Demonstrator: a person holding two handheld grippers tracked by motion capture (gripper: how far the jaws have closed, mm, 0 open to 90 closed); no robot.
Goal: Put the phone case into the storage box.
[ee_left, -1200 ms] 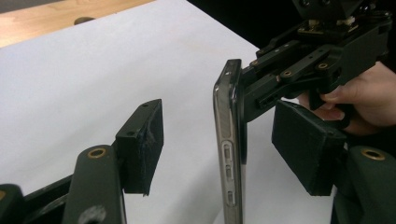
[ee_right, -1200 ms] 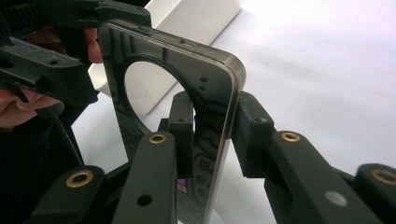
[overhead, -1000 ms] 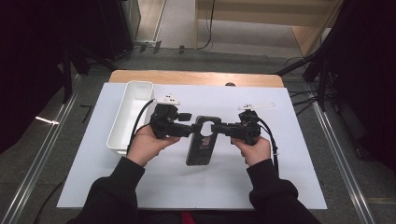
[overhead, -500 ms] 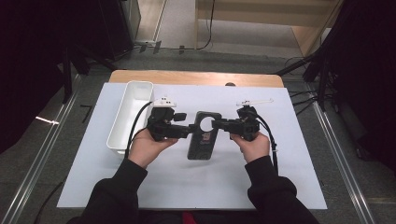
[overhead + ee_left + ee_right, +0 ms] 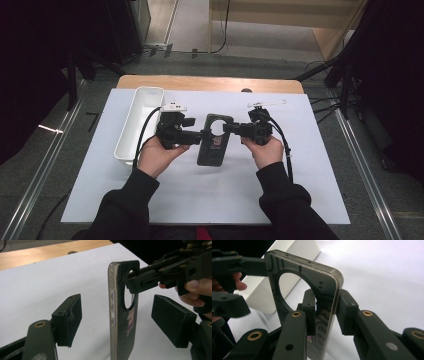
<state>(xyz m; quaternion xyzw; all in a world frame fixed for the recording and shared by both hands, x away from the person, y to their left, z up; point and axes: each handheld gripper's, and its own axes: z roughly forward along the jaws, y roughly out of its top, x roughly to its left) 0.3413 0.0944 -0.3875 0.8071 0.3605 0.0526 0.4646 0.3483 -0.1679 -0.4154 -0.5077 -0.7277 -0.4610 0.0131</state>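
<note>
The dark phone case with a round camera cutout (image 5: 214, 142) sits mid-sheet on the white table mat (image 5: 200, 200). The long white plastic tray (image 5: 140, 122) lies left of the case. The small white clip-like part (image 5: 267, 104) lies behind and right of the case.

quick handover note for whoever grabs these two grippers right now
Right gripper: shut on the phone case near its round camera cutout, holding it upright above the white mat.
Left gripper: jaws have just been opening; pads stand clear either side of the case.
Done: case passed to the right gripper.
Left: probably placing it, perhaps in the white bin beside the left hand.
</note>
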